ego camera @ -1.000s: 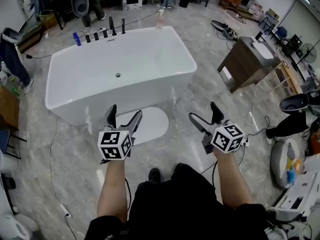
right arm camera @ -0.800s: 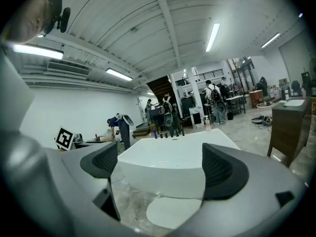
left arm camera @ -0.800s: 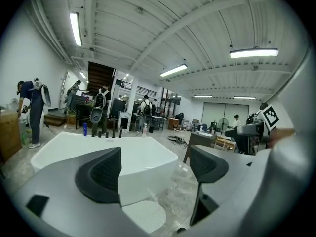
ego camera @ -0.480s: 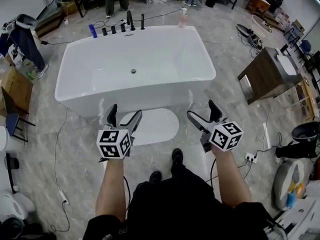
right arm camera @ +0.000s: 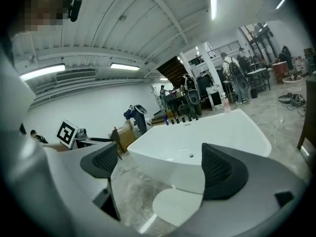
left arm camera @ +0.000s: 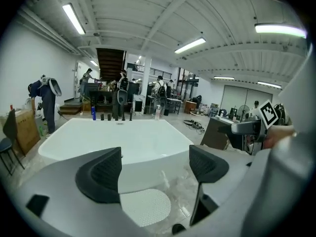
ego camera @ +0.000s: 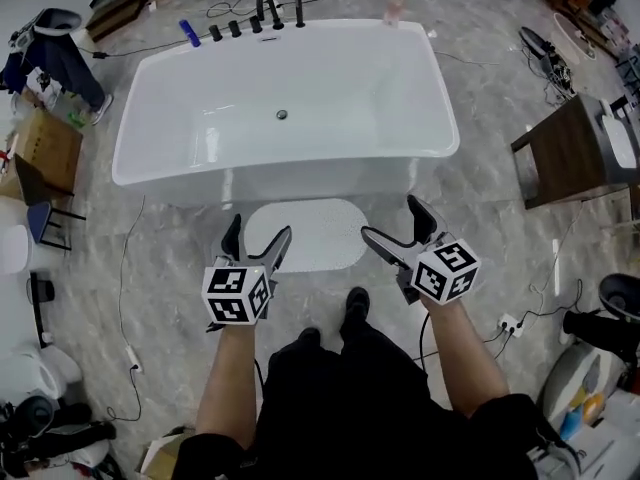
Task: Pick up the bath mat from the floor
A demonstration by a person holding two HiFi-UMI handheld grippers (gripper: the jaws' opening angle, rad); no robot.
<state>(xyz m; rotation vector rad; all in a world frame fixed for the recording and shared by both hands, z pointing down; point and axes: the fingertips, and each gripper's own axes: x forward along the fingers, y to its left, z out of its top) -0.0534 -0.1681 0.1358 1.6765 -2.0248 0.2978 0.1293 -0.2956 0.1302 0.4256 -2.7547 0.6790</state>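
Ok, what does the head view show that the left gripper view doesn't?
Head view only: the person's shoes just short of the bath mat. Left gripper view only: the ceiling lights and people standing far beyond the tub. Both: the bath mat flat on the floor beside the tub.

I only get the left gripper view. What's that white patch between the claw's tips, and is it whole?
Observer: A bath mat. The head view shows the whole oval, lying flat on the floor beside the tub.
Operator: Is the other claw ready too?
Observer: Yes. The right gripper view shows the right claw open and empty, with the mat on the floor beyond its tips.
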